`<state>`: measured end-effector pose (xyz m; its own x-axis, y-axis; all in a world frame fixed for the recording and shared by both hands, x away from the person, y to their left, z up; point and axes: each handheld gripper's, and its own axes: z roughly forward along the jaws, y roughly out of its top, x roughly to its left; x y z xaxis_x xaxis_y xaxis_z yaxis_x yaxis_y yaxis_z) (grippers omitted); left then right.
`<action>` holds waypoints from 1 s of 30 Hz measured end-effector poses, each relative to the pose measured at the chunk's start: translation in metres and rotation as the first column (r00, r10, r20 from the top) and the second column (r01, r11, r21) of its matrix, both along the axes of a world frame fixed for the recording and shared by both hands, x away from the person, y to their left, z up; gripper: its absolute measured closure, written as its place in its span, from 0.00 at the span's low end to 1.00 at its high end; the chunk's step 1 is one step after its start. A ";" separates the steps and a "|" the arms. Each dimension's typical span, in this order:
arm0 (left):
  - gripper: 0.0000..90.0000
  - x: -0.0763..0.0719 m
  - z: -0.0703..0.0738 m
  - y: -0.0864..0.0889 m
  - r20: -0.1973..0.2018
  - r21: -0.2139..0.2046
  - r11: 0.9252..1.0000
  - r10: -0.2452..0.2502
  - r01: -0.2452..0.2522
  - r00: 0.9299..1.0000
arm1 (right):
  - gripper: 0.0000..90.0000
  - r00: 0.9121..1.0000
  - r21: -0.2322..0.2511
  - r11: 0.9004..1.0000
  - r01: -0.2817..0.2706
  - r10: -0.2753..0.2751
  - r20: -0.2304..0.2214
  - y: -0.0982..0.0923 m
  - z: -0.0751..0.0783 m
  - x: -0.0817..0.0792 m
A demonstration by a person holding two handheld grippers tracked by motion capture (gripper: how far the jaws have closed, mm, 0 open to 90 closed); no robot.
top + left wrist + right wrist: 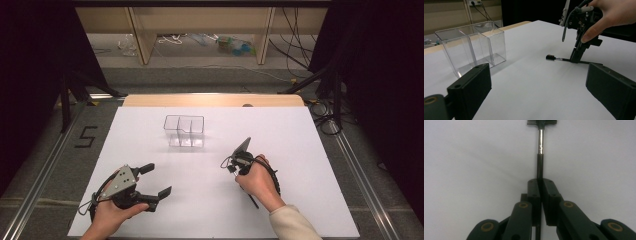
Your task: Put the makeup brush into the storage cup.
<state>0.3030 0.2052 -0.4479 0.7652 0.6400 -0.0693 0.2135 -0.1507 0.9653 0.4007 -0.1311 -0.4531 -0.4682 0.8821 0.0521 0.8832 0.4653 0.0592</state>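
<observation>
A thin black brush [540,145] with a metal ferrule and a small bristled head [550,57] lies flat on the white table sheet [200,210]. My right gripper [540,181] is shut on its handle, and the head sticks out beyond the jaws. That gripper [576,58] points steeply down at the sheet right of centre [232,167], with a hand wrapped around it. My left gripper [159,179] rests at the near left, open with nothing between its jaws [539,92]. A clear plastic box [184,131] with inner dividers stands behind, at the middle of the sheet [471,47].
The wooden table edge [210,100] shows beyond the sheet. Behind it on the floor are wooden shelf legs [142,40], cables [300,55] and small clutter. Dark stands flank both sides of the table.
</observation>
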 end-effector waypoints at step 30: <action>0.08 0.001 0.000 0.001 0.003 0.009 1.000 -0.004 0.004 1.000 | 0.96 0.996 0.112 0.993 -0.048 0.038 0.085 -0.011 0.016 -0.002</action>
